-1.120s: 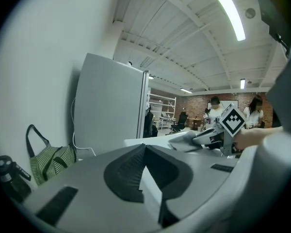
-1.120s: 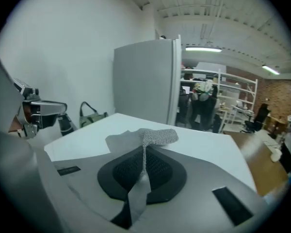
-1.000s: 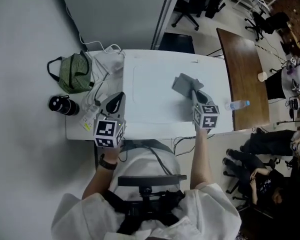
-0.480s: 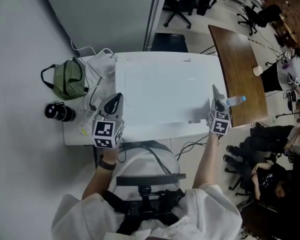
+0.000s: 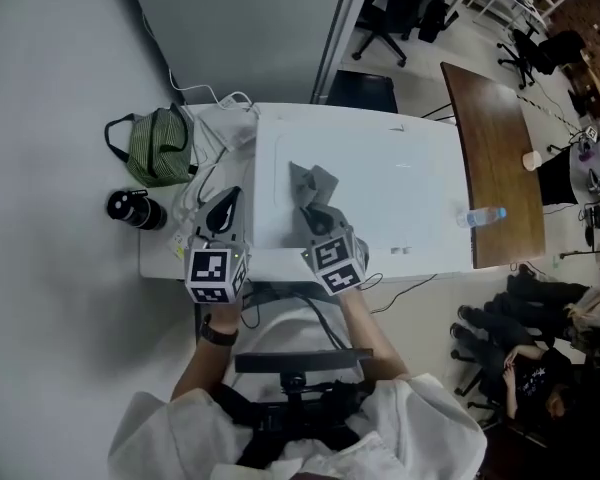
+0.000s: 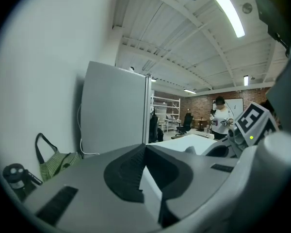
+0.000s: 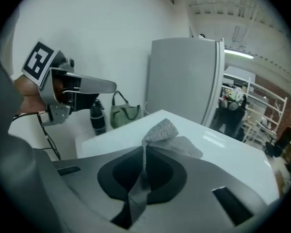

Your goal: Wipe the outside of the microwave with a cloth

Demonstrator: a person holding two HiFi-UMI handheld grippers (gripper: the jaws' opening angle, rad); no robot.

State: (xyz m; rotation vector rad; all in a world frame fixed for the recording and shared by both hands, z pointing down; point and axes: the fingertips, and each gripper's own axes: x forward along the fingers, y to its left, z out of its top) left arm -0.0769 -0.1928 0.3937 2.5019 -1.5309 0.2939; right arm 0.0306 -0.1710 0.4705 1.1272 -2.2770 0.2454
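Grey cloth [image 5: 308, 181] crumpled on white microwave [image 5: 410, 188] | right gripper [image 5: 316, 209] fingers pinch it | left gripper [image 5: 228, 196] fingers together

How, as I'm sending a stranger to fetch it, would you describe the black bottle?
Find the big white microwave in the middle of the head view; on its left lies a green striped bag. The bottle stands just beside that bag, nearer the person. It is the only dark, round, hard thing there.
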